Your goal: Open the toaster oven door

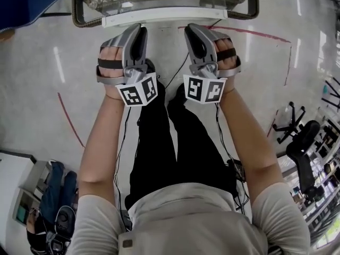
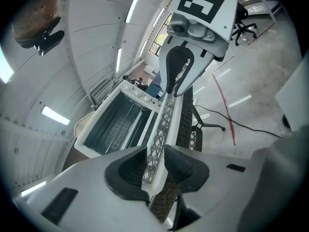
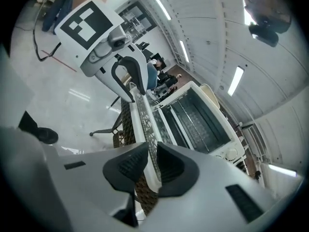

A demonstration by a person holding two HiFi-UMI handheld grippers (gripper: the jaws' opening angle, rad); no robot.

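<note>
Approach stage, by my reading: the door (image 3: 193,117) of the toaster oven (image 2: 116,124) is not yet taken. The oven sits on the wicker-rimmed worktop (image 1: 79,12), centre-left in the left gripper view, centre-right in the right one. The left hand-held gripper (image 2: 155,151) is narrowly parted and the right hand-held gripper (image 3: 152,151) narrower. Each gap frames the white front rail (image 1: 164,16); no pad visibly presses it, nothing held. Both sit side by side at top centre of the head view, close to that rail. Oven cavity: one wire rack (image 3: 203,129), apparently bare; seen through glass or an open mouth, cannot tell. Next, likely: reach past the rail to the door's top edge, pinch, swing down gently.
</note>
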